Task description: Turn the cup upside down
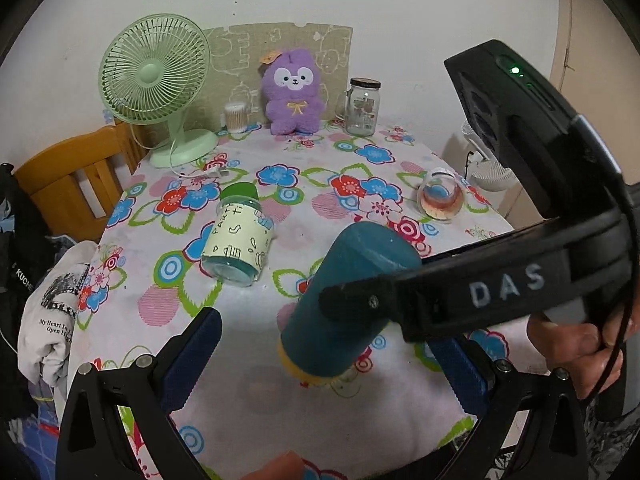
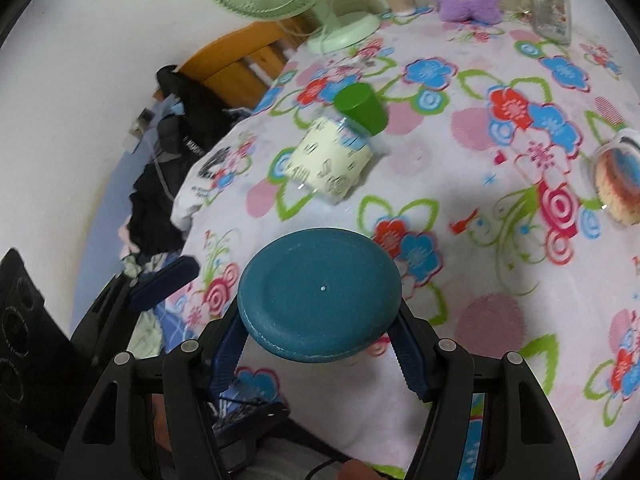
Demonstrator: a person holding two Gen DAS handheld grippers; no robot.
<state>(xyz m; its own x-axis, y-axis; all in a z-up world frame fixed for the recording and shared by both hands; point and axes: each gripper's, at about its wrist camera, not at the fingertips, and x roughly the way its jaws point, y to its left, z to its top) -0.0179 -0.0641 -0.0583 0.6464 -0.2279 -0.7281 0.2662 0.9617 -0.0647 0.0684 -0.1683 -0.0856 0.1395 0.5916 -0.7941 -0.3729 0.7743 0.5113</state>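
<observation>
A teal cup [image 1: 352, 296] with a yellow rim is held tilted above the floral tablecloth [image 1: 256, 384], mouth down toward me and flat base up and away. My right gripper [image 2: 320, 354] is shut on the teal cup [image 2: 320, 292], whose round flat base faces the right wrist camera. Its black finger crosses the cup in the left wrist view. My left gripper [image 1: 332, 356] is open, its blue pads wide apart on either side of the cup's mouth, touching nothing.
A cream glass jar with a green lid [image 1: 240, 236] lies on its side at mid-table. A clear glass [image 1: 441, 197] lies at the right. A green fan [image 1: 160, 88], purple plush [image 1: 294, 92], swab pot [image 1: 236, 117] and glass jar [image 1: 363, 106] stand at the back. A wooden chair [image 1: 76, 176] and clothes are at left.
</observation>
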